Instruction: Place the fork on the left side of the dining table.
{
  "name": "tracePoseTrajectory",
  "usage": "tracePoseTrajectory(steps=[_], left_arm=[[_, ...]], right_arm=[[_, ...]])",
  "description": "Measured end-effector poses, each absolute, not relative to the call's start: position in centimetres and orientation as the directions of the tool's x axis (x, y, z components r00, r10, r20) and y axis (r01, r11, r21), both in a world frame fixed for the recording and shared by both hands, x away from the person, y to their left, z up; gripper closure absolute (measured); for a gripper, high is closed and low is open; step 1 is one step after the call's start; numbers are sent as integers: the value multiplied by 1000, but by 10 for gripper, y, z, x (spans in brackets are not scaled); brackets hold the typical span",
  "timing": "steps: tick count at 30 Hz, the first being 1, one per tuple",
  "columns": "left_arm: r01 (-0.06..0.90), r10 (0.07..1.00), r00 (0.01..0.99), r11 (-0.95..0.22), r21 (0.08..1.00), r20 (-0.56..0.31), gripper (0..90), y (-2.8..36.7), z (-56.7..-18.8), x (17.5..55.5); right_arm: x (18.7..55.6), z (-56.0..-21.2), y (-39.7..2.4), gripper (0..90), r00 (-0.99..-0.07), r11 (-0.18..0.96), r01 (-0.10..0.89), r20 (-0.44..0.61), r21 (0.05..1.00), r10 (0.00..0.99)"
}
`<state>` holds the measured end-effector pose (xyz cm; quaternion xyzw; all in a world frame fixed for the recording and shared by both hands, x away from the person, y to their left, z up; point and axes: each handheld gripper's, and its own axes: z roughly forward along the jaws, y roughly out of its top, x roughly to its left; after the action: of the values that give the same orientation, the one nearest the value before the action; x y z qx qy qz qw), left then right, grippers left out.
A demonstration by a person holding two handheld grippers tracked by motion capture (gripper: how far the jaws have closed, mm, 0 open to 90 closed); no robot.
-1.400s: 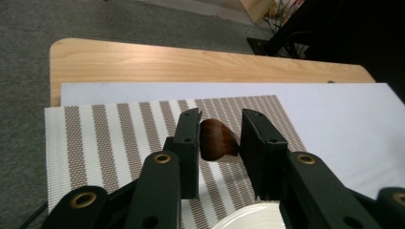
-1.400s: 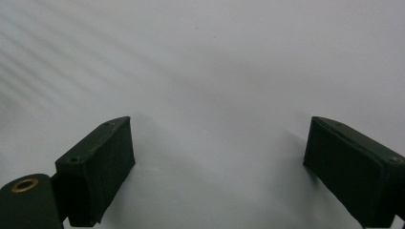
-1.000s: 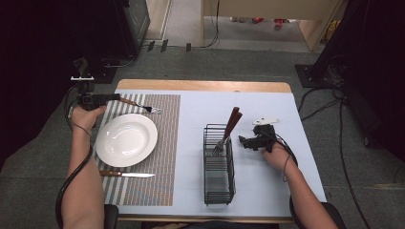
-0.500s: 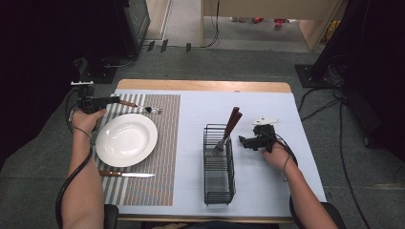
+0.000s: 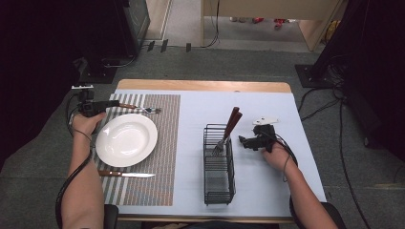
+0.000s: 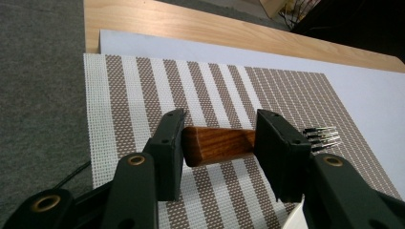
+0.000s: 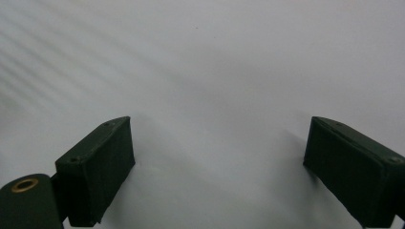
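My left gripper [image 6: 217, 143] low over striped placemat [image 6: 143, 95], jaws just been opening, wooden-handled fork [image 6: 215, 143] lying between them, gap on both sides. Fork beyond plate [image 5: 126, 140]. My right gripper [image 7: 217, 167] wide, holding nothing, beside wire basket [image 5: 218, 164].

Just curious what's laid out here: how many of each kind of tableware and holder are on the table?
Plates: 1, the white plate
Forks: 1, the wood-handled fork above it
Knives: 1, the knife
Placemats: 1, the striped placemat
Wire baskets: 1, the wire basket
Wooden-handled utensils in it: 2
Total: 7
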<state>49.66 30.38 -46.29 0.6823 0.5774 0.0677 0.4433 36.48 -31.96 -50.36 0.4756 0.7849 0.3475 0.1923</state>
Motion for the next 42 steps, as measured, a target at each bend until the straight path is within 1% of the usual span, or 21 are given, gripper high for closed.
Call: tracePoseTrajectory(steps=[9, 19, 27, 34, 41, 42], left_arm=[[740, 850, 311, 65, 670, -426, 517, 302, -470, 500], [756, 870, 308, 23, 654, -386, 492, 299, -473, 503], [773, 867, 298, 25, 633, -398, 483, 299, -480, 508], [776, 883, 298, -3, 630, -363, 477, 297, -481, 510], [768, 886, 290, 11, 640, -363, 426, 297, -481, 510], [767, 889, 283, 15, 641, -359, 398, 298, -481, 510]], right_arm=[[365, -504, -320, 91, -472, 304, 615, 30, 727, 881], [365, -503, -320, 91, -472, 305, 615, 30, 727, 881], [365, -504, -320, 91, -474, 306, 613, 29, 729, 880], [365, -504, -320, 91, -473, 305, 614, 29, 728, 880], [365, -504, -320, 91, -474, 306, 613, 28, 729, 880], [365, -504, -320, 91, -474, 306, 613, 29, 728, 880]])
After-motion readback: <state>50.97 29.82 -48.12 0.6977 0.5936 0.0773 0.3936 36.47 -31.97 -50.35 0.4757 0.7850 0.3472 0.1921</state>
